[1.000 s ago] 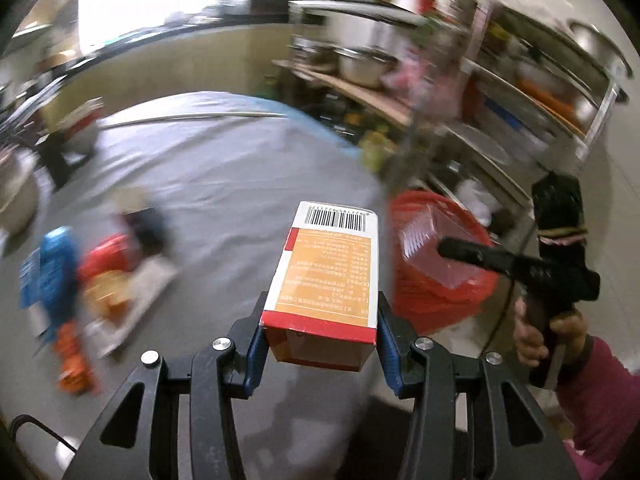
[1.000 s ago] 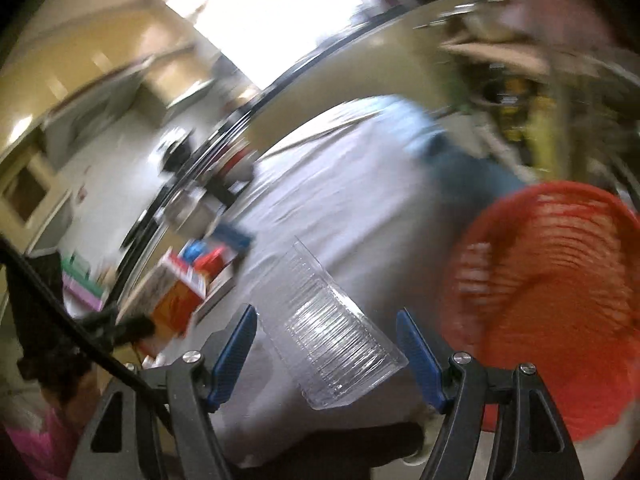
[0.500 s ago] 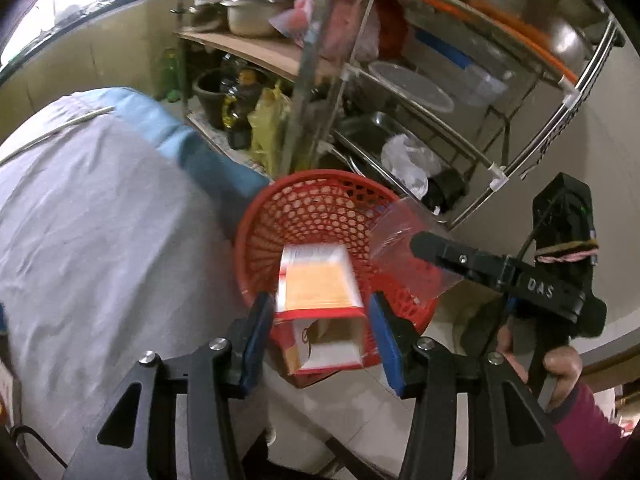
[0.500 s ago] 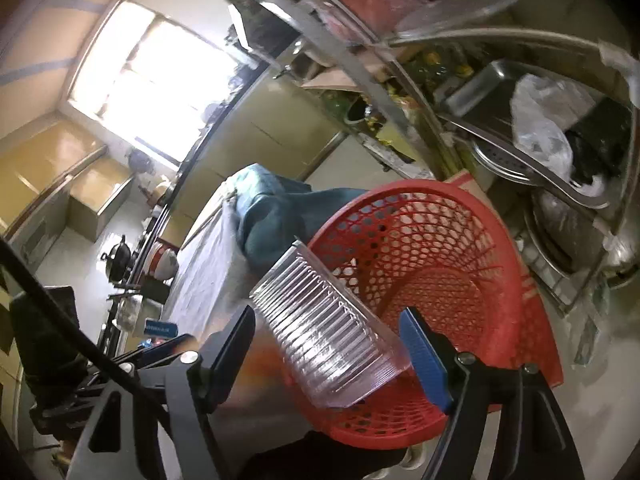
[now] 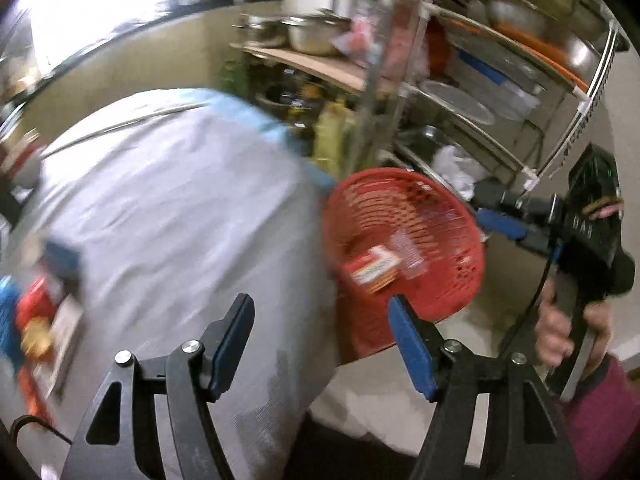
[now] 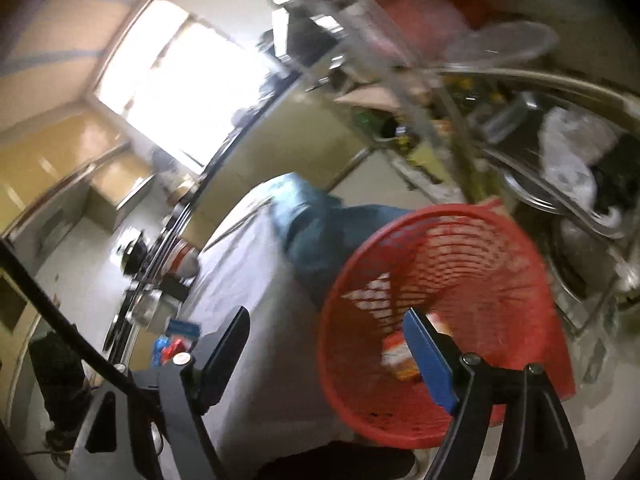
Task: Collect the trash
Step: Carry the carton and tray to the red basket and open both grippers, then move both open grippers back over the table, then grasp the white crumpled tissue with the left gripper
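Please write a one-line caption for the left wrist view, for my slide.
Open left gripper over the grey-clothed table, its jaws just opened; orange cardboard box lies in the red plastic mesh basket.

- A table under a grey cloth point(image 5: 172, 216) spreads ahead and to the left of the left gripper.
- A metal rack point(image 5: 472, 92) stands ahead and to the right, beyond the table's far corner.
- Steel pots point(image 5: 312, 32) sit on the rack's upper shelf, blurred.
- A bright window point(image 6: 188, 76) lies far ahead of the right gripper, up and left.
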The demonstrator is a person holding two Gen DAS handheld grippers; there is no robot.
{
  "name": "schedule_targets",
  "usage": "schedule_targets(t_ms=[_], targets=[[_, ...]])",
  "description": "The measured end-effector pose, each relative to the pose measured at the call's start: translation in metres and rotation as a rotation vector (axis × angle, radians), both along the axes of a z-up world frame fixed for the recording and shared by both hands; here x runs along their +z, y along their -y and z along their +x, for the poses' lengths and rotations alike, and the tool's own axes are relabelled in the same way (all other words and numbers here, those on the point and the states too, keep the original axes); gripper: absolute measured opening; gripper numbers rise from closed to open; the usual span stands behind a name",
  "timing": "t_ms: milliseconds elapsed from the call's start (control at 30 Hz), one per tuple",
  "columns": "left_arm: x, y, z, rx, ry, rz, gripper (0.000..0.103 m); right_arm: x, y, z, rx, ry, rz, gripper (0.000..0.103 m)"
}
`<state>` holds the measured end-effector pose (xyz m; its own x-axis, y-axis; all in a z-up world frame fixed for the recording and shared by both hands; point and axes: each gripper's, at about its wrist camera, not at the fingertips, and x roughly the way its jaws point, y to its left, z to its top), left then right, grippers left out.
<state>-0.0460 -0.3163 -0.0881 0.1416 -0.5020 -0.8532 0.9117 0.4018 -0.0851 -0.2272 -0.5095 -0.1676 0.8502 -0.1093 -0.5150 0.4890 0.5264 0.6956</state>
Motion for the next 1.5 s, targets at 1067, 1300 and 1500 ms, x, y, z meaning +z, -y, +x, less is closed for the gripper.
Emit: schedule_targets(t_ms=[1067,1300,1500], targets=[[-0.017,-0.357,0.119,0.822,0.023,0.039,0.075,0.051,-0.238,0.224,0.648,-0.077,-0.175,0.082],[-0.026,-0.341,0.131,0.835,0.037,0.075,0.075,0.050,-0.241,0.220,0.652,-0.080,-0.174,0.082],[-0.027,-0.326,0.134,0.839,0.116,0.134,0.072,0.046,-0.241,0.219,0.651,-0.088,-0.164,0.082]])
